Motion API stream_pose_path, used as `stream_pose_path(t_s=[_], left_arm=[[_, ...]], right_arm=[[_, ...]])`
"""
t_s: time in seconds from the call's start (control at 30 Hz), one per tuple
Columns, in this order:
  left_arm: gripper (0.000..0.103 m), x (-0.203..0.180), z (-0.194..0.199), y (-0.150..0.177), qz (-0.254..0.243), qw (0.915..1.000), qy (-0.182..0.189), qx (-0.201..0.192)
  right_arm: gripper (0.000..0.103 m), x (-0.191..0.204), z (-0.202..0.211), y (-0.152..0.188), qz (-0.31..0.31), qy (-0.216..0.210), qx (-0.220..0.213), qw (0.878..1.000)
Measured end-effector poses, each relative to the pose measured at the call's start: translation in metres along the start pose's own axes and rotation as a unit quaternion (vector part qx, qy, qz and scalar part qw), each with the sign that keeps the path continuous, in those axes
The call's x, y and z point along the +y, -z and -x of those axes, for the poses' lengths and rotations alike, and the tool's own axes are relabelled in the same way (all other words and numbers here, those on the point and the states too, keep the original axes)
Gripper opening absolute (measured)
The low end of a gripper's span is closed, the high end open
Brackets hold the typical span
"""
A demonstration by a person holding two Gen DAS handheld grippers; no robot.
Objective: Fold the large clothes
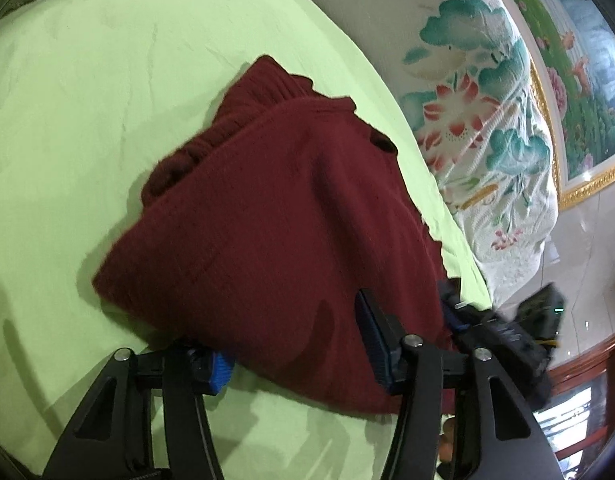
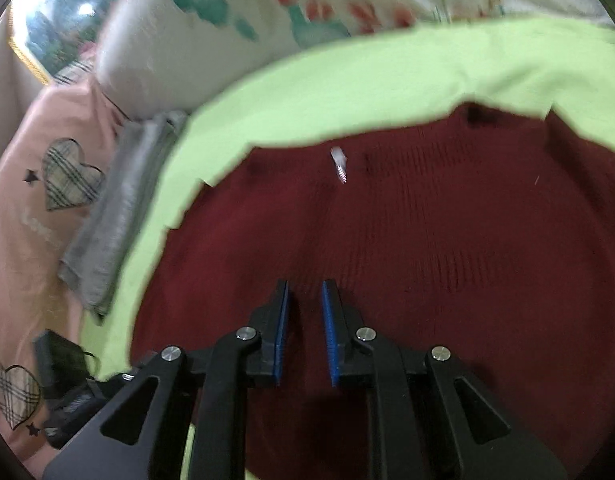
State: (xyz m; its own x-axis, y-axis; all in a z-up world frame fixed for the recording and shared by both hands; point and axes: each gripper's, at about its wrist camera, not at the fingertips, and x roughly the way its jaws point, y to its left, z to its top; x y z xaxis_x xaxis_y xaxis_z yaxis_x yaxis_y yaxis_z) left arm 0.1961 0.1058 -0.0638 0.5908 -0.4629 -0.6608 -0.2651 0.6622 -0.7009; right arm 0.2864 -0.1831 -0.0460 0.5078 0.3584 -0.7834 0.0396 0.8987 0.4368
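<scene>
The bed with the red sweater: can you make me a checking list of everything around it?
Surface: light green sheet, lightly creased.
Job's things: dark red sweater, folded into a bundle on the sheet; small white tag on it.
Clutter: folded grey cloth at the sheet's edge; black device on the pink heart-print bedding.
Tongs: left tongs open, straddling the sweater's near edge; right tongs over the sweater, narrow gap, nothing between them.
Cables: thin black cord by the black device.
Surroundings: floral pillow, framed picture.
</scene>
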Motion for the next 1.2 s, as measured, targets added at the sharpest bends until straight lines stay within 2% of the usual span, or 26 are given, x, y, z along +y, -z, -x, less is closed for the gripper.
stream_pose_path(t_s=[0.1, 0.13, 0.17, 0.23, 0.33, 0.4, 0.5, 0.57, 0.6, 0.63, 0.7, 0.73, 0.77, 0.8, 0.83, 0.87, 0.93, 1.0, 1.13, 1.2], left_arm=[[0.033, 0.001, -0.006, -0.007, -0.002, 1.0, 0.0, -0.005], [0.019, 0.001, -0.007, -0.01, -0.003, 1.0, 0.001, -0.004], [0.015, 0.001, -0.009, -0.012, 0.0, 0.9999, 0.01, -0.003], [0.013, -0.005, -0.005, -0.016, -0.006, 0.9996, 0.027, -0.012], [0.011, -0.038, 0.005, -0.018, -0.058, 0.997, 0.04, -0.031], [0.009, -0.069, 0.011, -0.017, -0.102, 0.9921, 0.062, -0.039], [0.008, -0.124, 0.012, -0.01, -0.173, 0.9789, 0.104, -0.034], [0.006, -0.162, 0.005, -0.001, -0.22, 0.9665, 0.131, -0.021], [0.006, -0.176, 0.001, 0.005, -0.24, 0.9609, 0.137, -0.012], [0.0, -0.195, -0.009, 0.014, -0.272, 0.9509, 0.148, 0.005], [0.0, -0.217, -0.025, 0.03, -0.307, 0.9347, 0.175, 0.037], [0.0, -0.228, -0.036, 0.041, -0.33, 0.9269, 0.171, 0.05], [0.0, -0.239, -0.051, 0.055, -0.362, 0.9182, 0.149, 0.06], [0.0, -0.243, -0.066, 0.067, -0.383, 0.9139, 0.117, 0.065], [0.0, -0.243, -0.076, 0.072, -0.387, 0.9134, 0.102, 0.073], [0.0, -0.236, -0.085, 0.075, -0.38, 0.9167, 0.089, 0.087], [0.0, -0.224, -0.08, 0.073, -0.357, 0.9249, 0.096, 0.087], [0.0, -0.206, -0.058, 0.067, -0.339, 0.9331, 0.1, 0.069], [0.001, -0.164, -0.017, 0.056, -0.287, 0.9537, 0.081, 0.038], [0.005, -0.14, -0.002, 0.05, -0.263, 0.962, 0.069, 0.027]], right_arm=[[0.011, -0.01, -0.009, 0.004, -0.008, -0.017, -0.001, 1.0], [0.01, -0.013, -0.009, 0.004, -0.014, -0.025, 0.001, 1.0], [0.009, -0.016, -0.009, 0.004, -0.02, -0.031, 0.003, 0.999], [0.003, -0.021, -0.009, 0.005, -0.025, -0.036, 0.003, 0.999], [0.002, -0.03, -0.01, 0.007, -0.046, -0.059, 0.001, 0.997], [0.002, -0.028, -0.011, 0.006, -0.048, -0.059, 0.001, 0.997], [0.001, -0.027, -0.012, 0.005, -0.052, -0.06, 0.003, 0.997], [0.002, -0.034, -0.007, 0.002, -0.066, -0.084, 0.008, 0.994], [0.002, -0.043, -0.003, 0.001, -0.083, -0.101, 0.008, 0.991], [0.004, -0.058, 0.006, 0.0, -0.119, -0.128, 0.006, 0.985], [0.007, -0.088, 0.025, 0.001, -0.171, -0.151, -0.017, 0.973], [0.008, -0.099, 0.032, 0.002, -0.188, -0.157, -0.028, 0.969], [0.016, -0.116, 0.042, 0.003, -0.214, -0.164, -0.042, 0.962], [0.028, -0.128, 0.048, 0.005, -0.231, -0.165, -0.049, 0.958], [0.028, -0.137, 0.052, 0.006, -0.241, -0.173, -0.056, 0.953], [0.028, -0.143, 0.057, 0.006, -0.244, -0.179, -0.059, 0.951], [0.029, -0.138, 0.067, 0.003, -0.222, -0.164, -0.065, 0.959], [0.029, -0.132, 0.072, 0.0, -0.205, -0.167, -0.068, 0.962], [0.03, -0.114, 0.068, -0.004, -0.173, -0.175, -0.061, 0.967], [0.03, -0.106, 0.065, -0.002, -0.163, -0.178, -0.056, 0.969]])
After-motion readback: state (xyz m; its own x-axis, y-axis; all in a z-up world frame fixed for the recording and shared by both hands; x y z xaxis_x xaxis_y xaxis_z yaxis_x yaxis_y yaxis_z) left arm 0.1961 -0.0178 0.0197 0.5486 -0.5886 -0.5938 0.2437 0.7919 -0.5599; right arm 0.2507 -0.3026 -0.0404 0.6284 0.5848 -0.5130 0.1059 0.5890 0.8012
